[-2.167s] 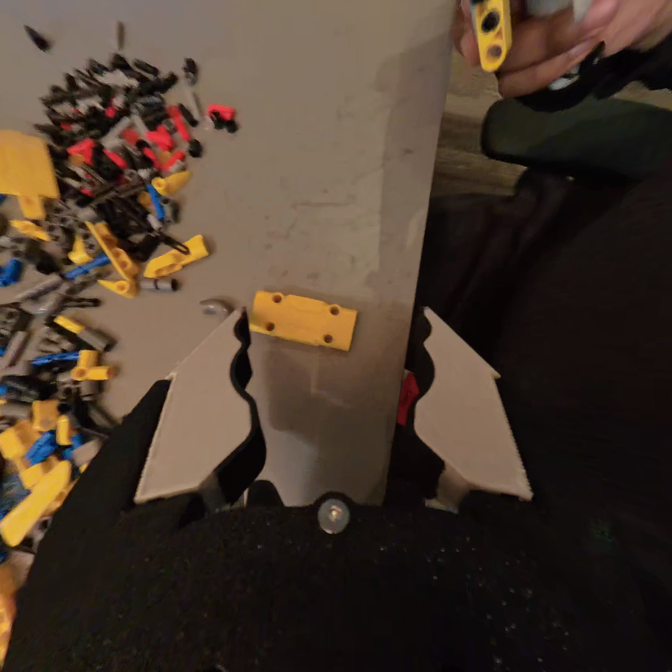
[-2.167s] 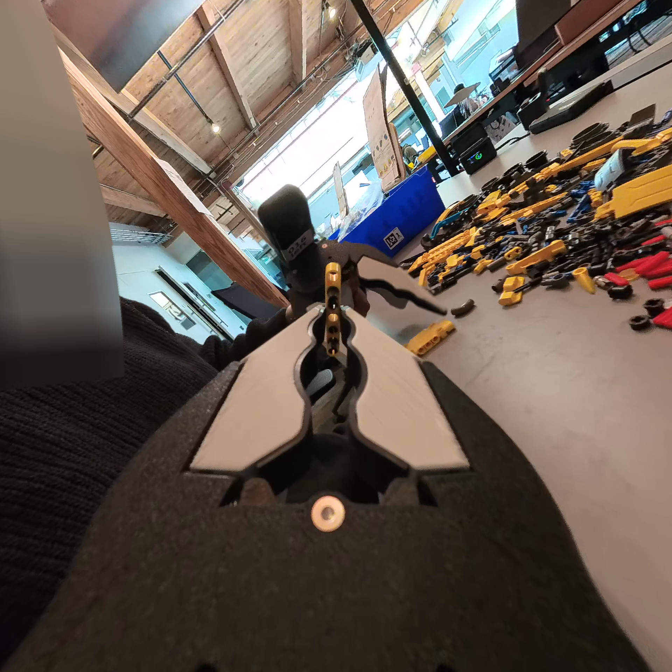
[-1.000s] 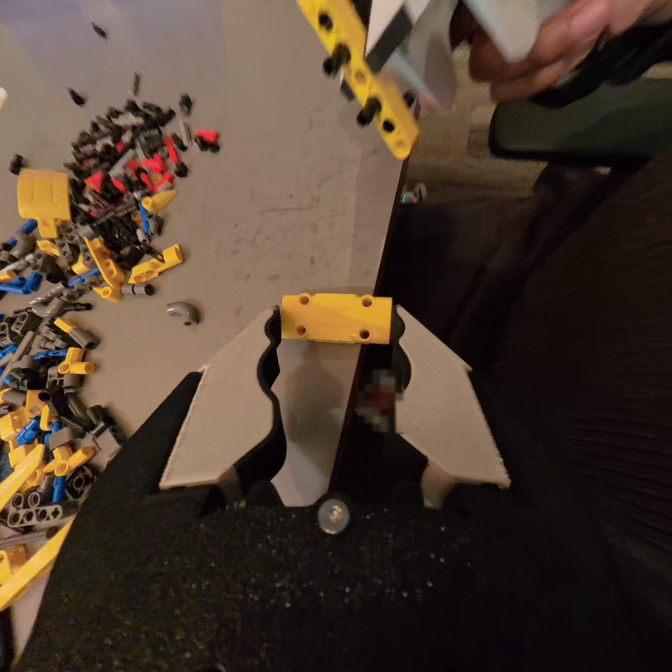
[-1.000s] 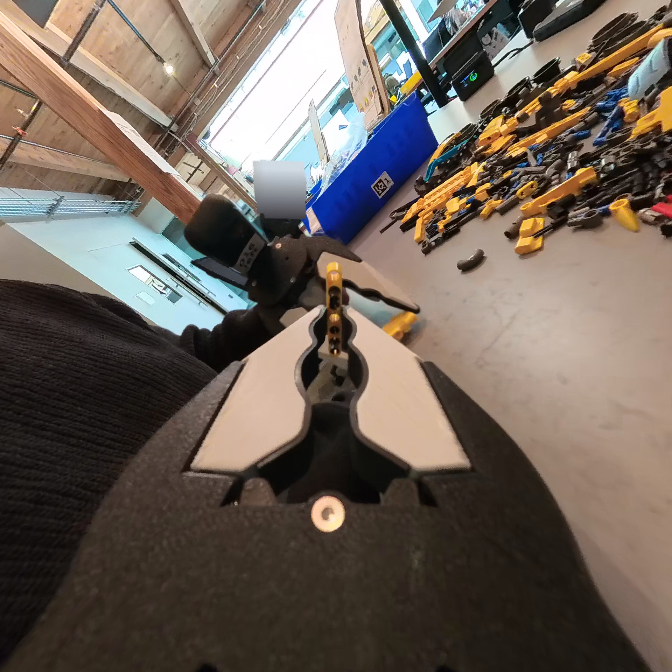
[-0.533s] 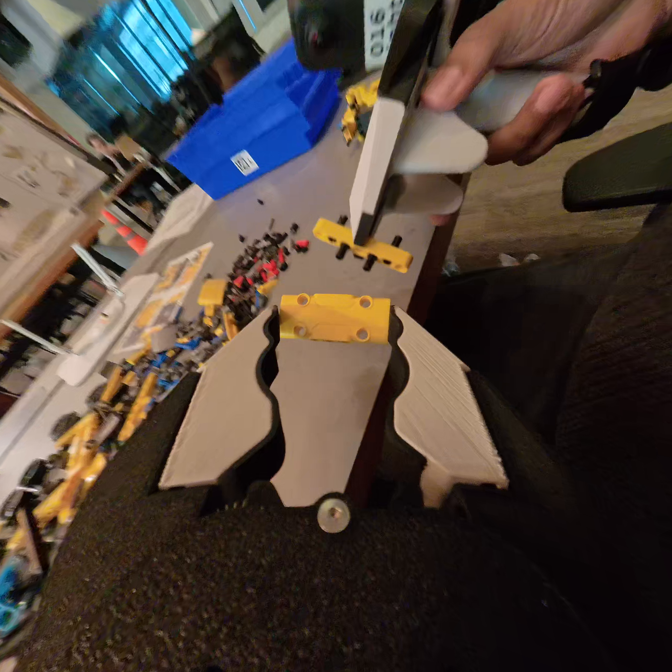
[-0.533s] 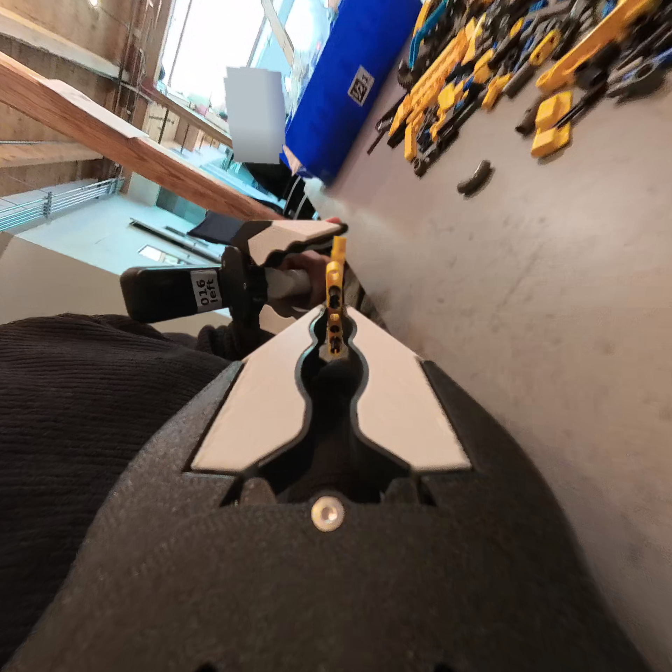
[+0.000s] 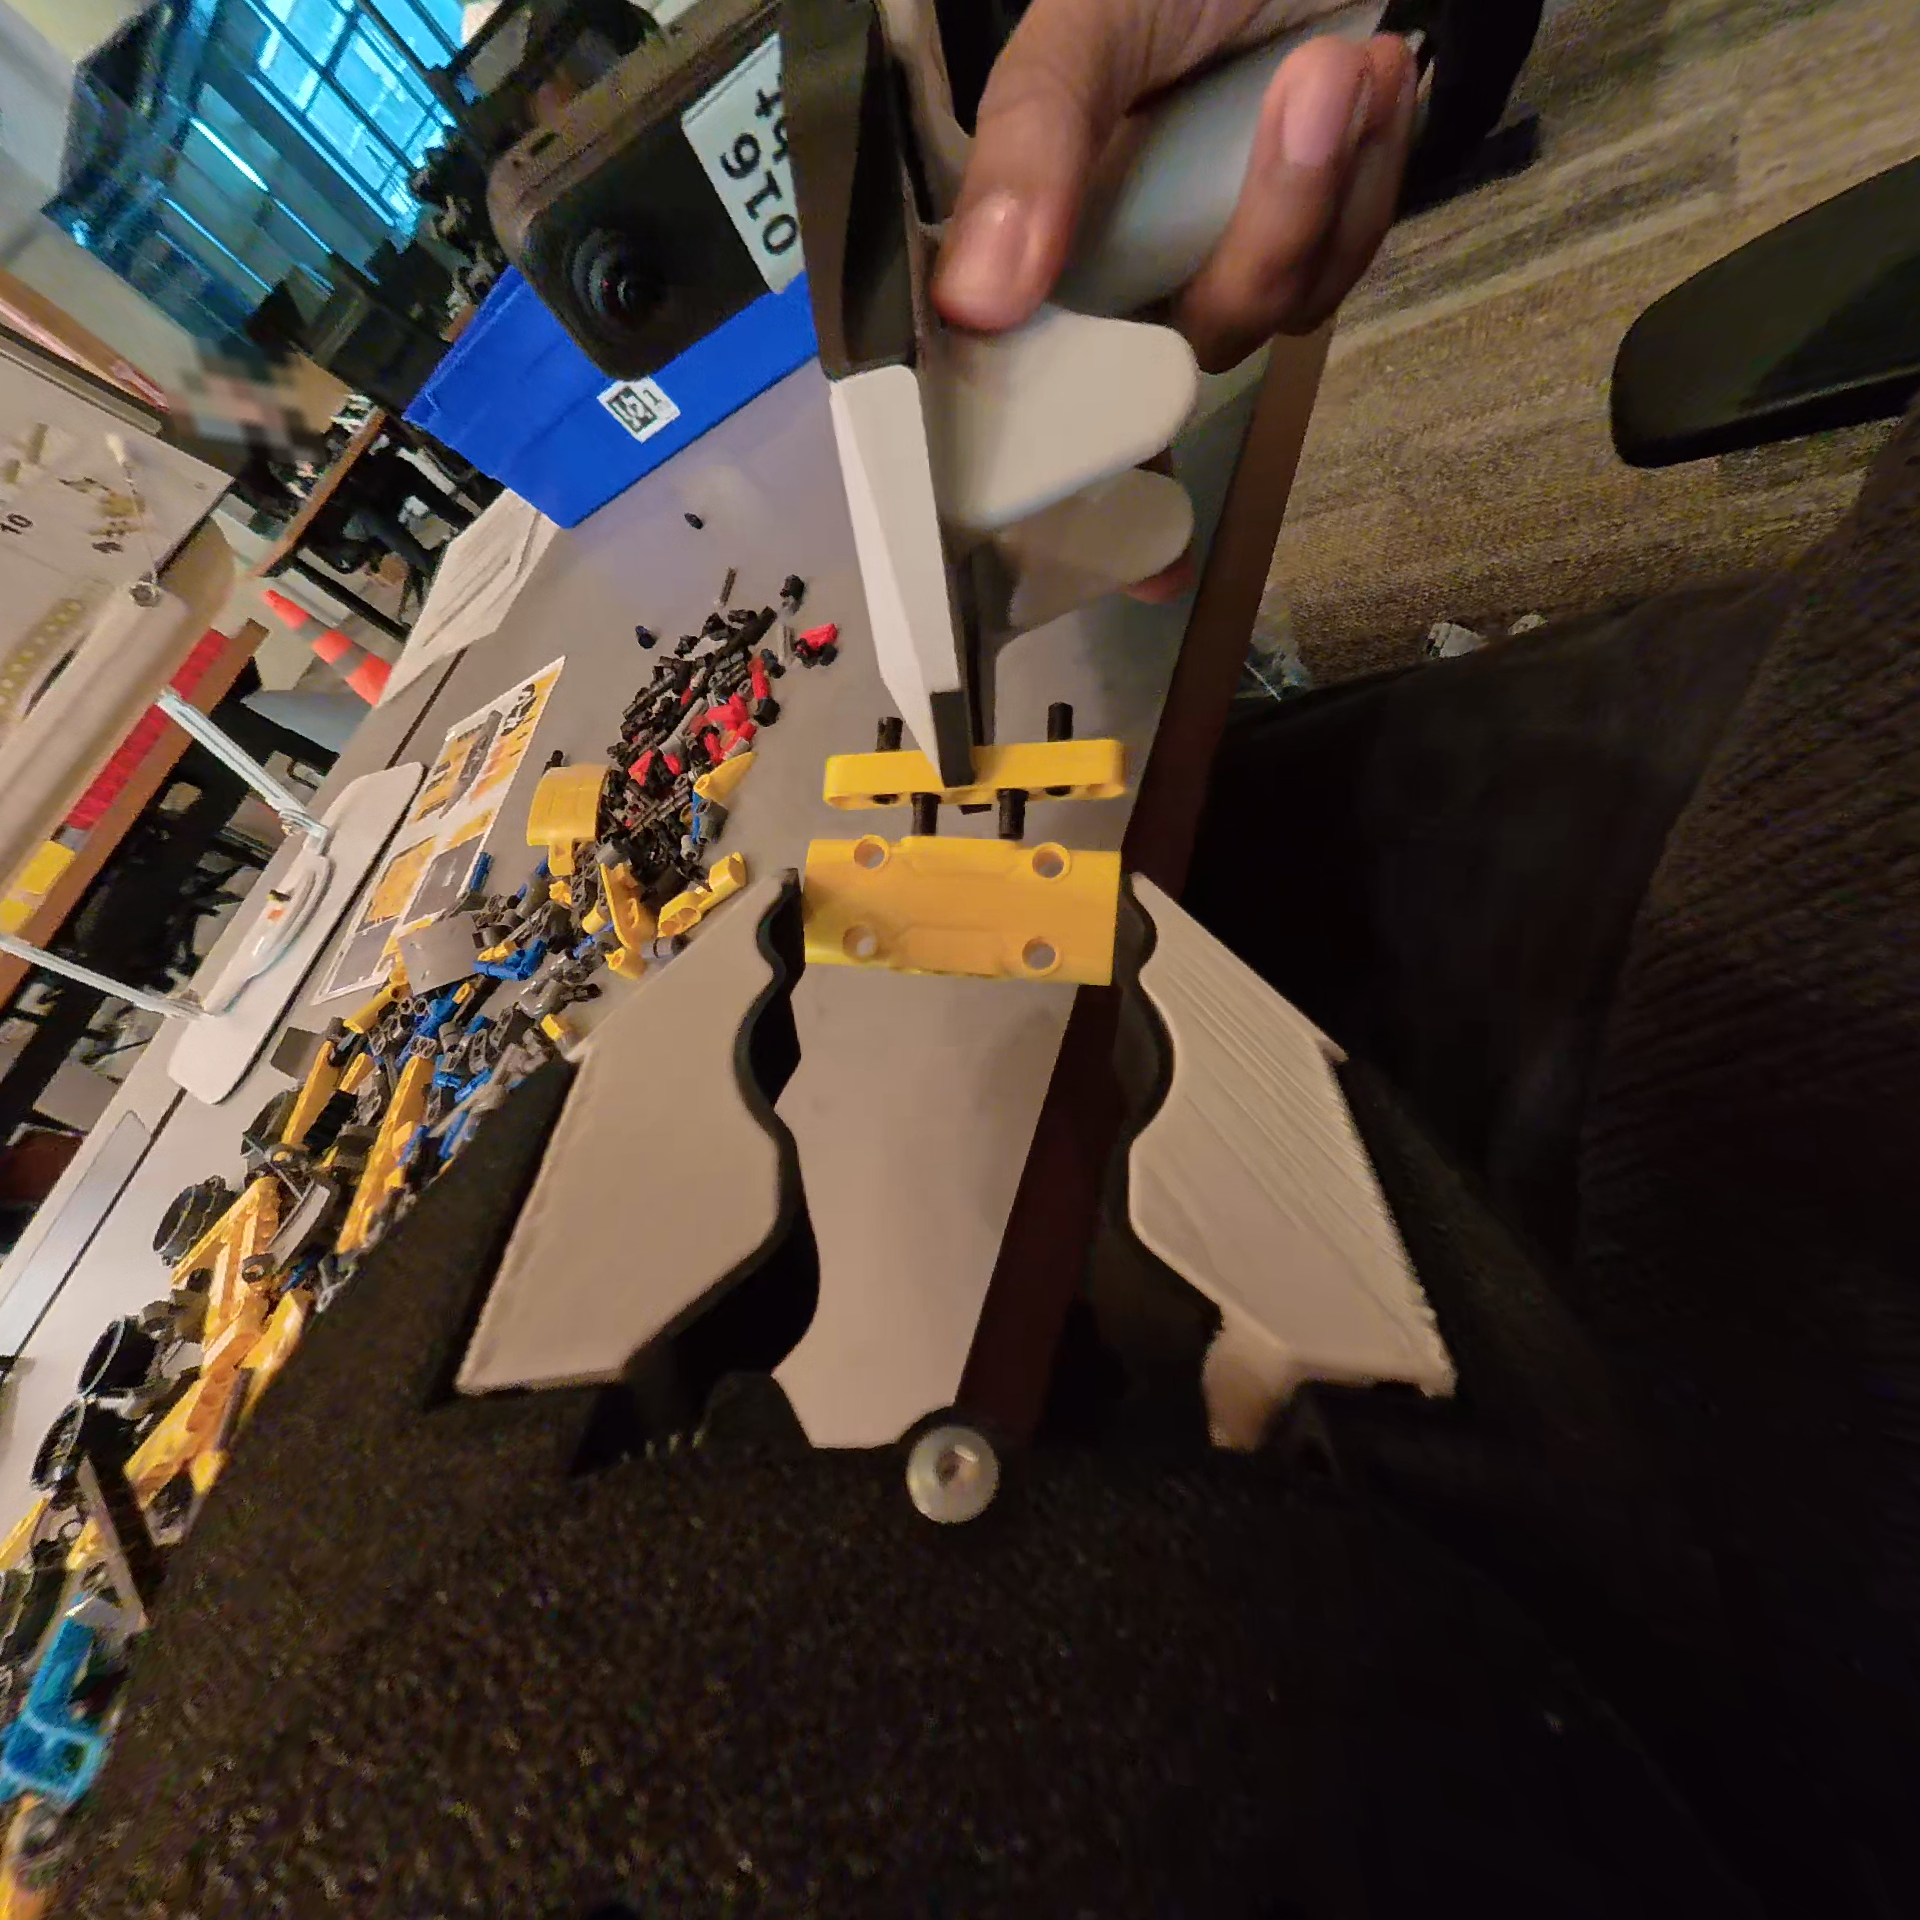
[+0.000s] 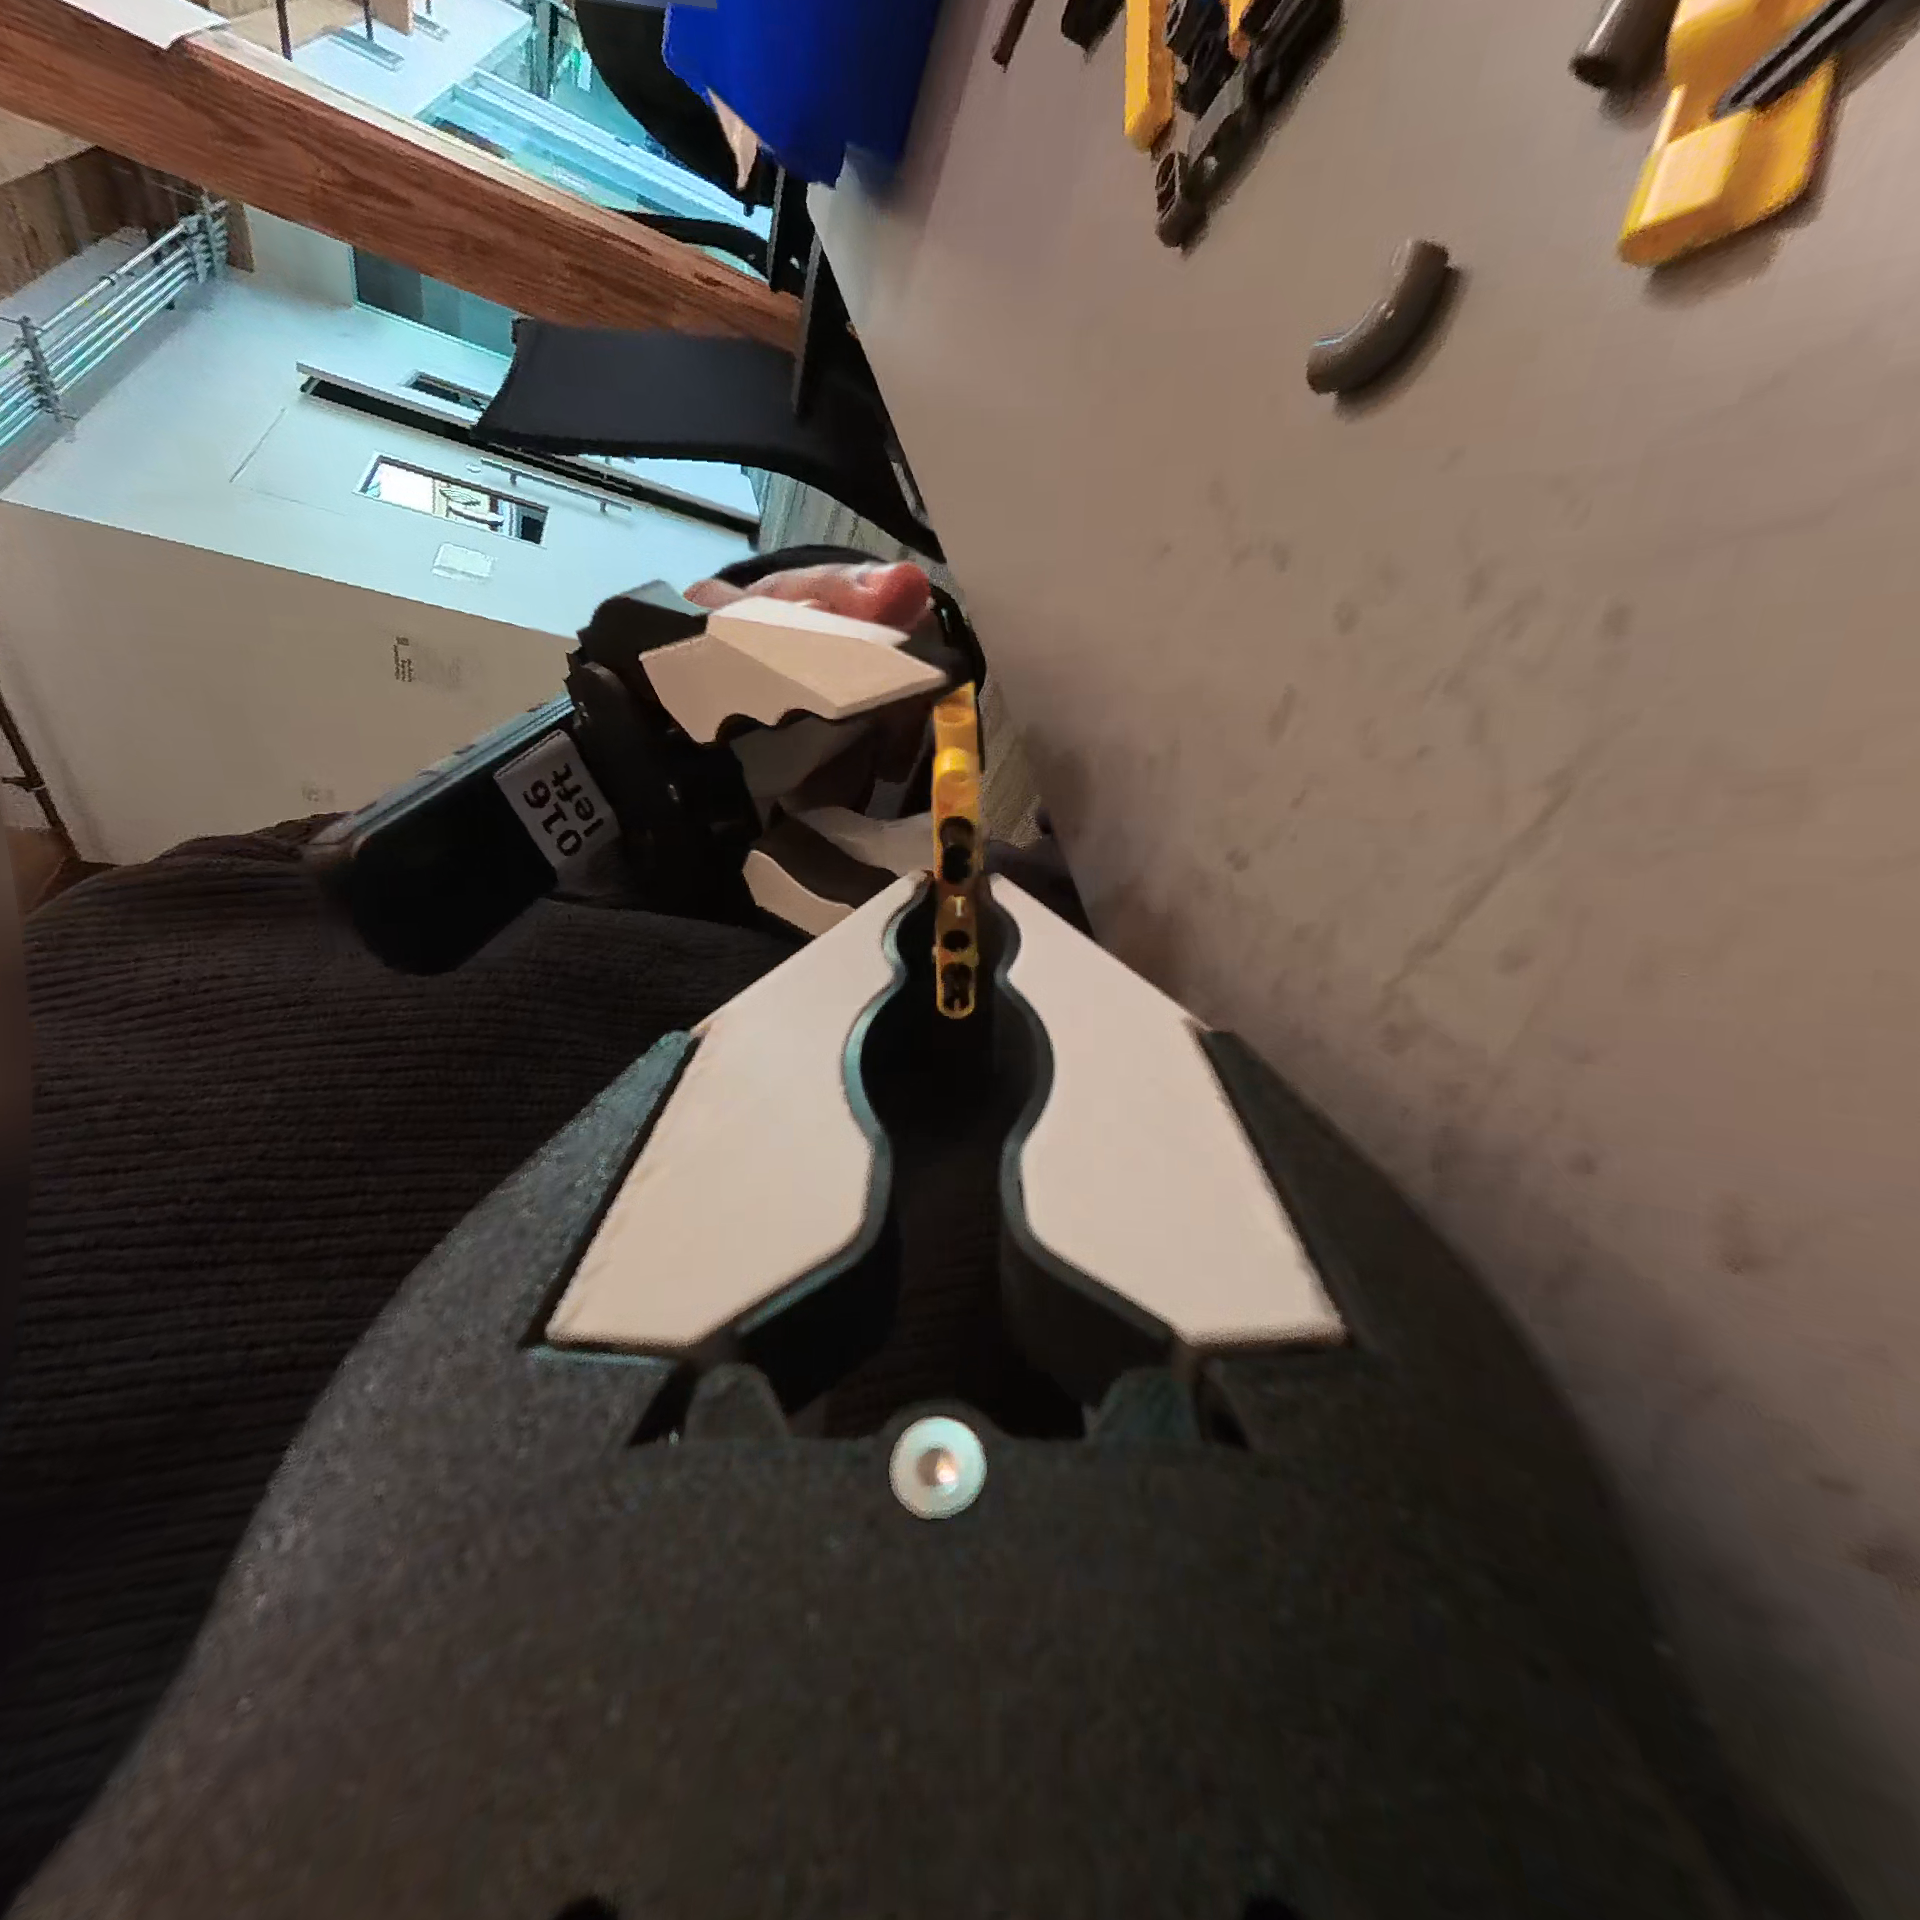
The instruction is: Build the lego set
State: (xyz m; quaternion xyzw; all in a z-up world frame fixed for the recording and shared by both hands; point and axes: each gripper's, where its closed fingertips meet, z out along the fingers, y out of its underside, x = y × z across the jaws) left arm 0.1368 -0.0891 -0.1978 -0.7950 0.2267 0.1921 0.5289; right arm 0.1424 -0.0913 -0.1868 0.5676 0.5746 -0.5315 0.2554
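Two grippers met at centre frame: the left gripper (image 7: 961,920) clamped a yellow panel (image 7: 961,914) across its tips, while the right gripper (image 8: 954,904) pinched a yellow beam (image 7: 975,774) whose black pins (image 7: 1006,812) hung just above the panel's holes. Square alignment seemed essential. A blue bin (image 7: 582,416), contents hidden, sat upper left on the grey table (image 7: 914,1164).

Yellow panel (image 7: 961,920) clamped flat; pinned yellow beam (image 7: 1039,781) just above, perhaps touching.
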